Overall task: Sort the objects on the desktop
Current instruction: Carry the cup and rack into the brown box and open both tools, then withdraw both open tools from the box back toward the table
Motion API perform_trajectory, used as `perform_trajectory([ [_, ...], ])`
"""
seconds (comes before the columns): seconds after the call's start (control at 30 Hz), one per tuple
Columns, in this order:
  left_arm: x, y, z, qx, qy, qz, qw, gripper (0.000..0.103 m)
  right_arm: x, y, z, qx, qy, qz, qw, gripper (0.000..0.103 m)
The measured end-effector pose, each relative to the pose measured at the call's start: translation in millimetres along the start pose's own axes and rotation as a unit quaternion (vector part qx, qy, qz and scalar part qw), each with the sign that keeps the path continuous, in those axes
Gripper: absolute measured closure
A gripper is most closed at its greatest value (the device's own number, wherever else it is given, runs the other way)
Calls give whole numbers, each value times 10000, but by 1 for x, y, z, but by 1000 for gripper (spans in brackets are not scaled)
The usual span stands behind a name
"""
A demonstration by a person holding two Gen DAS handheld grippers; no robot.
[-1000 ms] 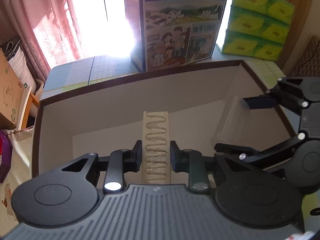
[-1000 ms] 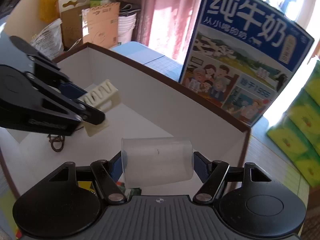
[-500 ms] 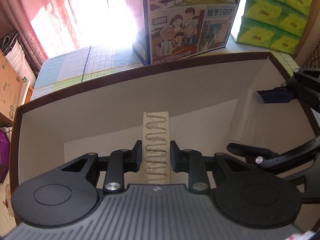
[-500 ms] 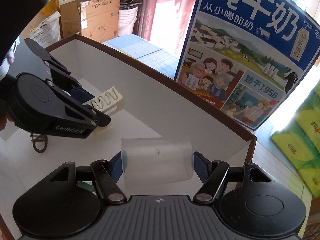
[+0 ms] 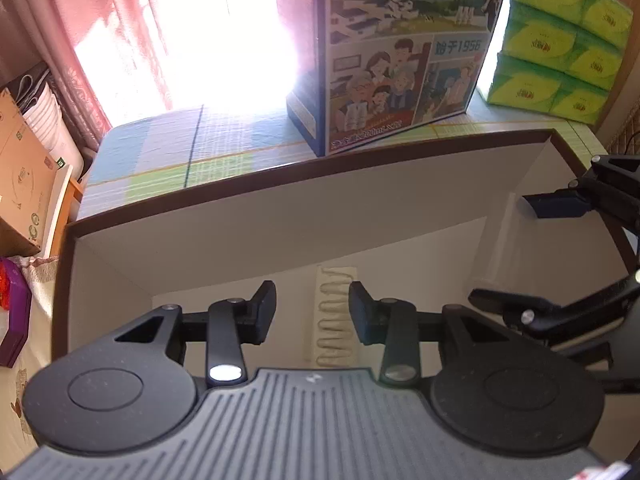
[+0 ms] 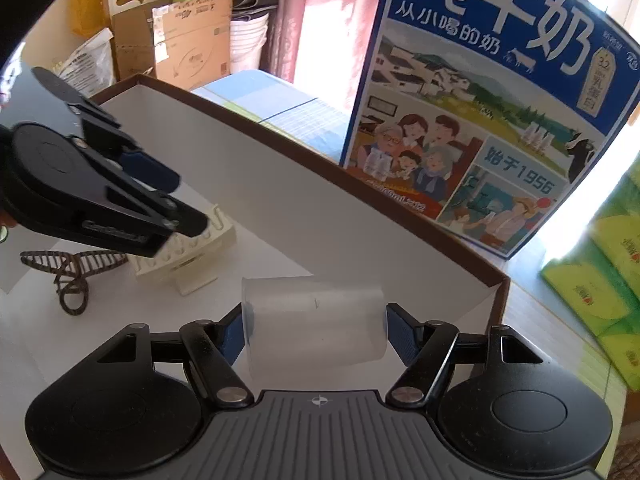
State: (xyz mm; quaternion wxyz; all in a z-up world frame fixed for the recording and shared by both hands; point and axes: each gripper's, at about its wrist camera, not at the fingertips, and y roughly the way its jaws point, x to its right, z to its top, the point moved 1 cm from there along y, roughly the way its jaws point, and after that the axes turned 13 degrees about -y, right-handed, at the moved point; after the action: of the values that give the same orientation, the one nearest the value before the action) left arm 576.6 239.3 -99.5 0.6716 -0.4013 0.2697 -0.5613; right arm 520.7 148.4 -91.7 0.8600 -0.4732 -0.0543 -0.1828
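Observation:
A white box with a brown rim (image 5: 320,168) (image 6: 320,164) fills both views. My left gripper (image 5: 312,306) (image 6: 180,200) hangs inside it with its jaws opening. A cream holder with wavy slots (image 5: 335,320) (image 6: 188,256) lies on the box floor between the fingers, and the pads stand clear of it. My right gripper (image 6: 316,332) (image 5: 520,256) is shut on a translucent plastic cup (image 6: 316,320) (image 5: 504,248), held on its side above the box's right part. A brown wire clip (image 6: 68,268) lies on the floor left of the holder.
A tall blue milk carton box (image 5: 400,60) (image 6: 480,120) stands just behind the box. Green tissue packs (image 5: 560,36) (image 6: 600,280) are stacked to its right. Cardboard boxes (image 6: 192,36) (image 5: 20,184) and pink curtains lie beyond the table's left edge.
The left jaws have parted and let go of the cream holder, which now rests on the box floor. Both grippers have moved a little further into the box.

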Motion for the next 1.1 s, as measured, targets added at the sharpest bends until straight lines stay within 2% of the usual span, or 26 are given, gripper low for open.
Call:
perform_trajectory([
  [0.07, -2, -5, -1, 43, -21, 6, 10000, 64, 0, -2, 0, 45, -17, -66, 10000, 34],
  [0.13, -4, -10, -3, 80, 3, 25, 10000, 60, -1, -5, 0, 111, -9, -121, 9999, 21],
  [0.2, -5, -16, -5, 114, 30, 60, 9999, 57, -1, -10, -1, 249, 19, -128, 9996, 15],
  [0.37, -9, -36, -12, 199, 47, 71, 9998, 45, -8, -24, -6, 302, 41, 30, 9995, 8],
  [0.43, -10, -42, -14, 222, 12, 103, 9997, 38, -12, -31, -8, 327, 61, 63, 9994, 5],
  [0.63, -12, -67, -24, 200, -115, 142, 9996, 30, -18, -54, -15, 392, 418, 179, 9982, 3],
  [0.93, -5, -112, -48, 308, -118, 152, 9993, 25, -26, -95, -26, 503, 1046, 174, 9931, 2],
  [1.1, -1, -139, -64, 429, -80, 56, 9990, 24, -36, -120, -31, 675, 1142, 151, 9911, 2],
])
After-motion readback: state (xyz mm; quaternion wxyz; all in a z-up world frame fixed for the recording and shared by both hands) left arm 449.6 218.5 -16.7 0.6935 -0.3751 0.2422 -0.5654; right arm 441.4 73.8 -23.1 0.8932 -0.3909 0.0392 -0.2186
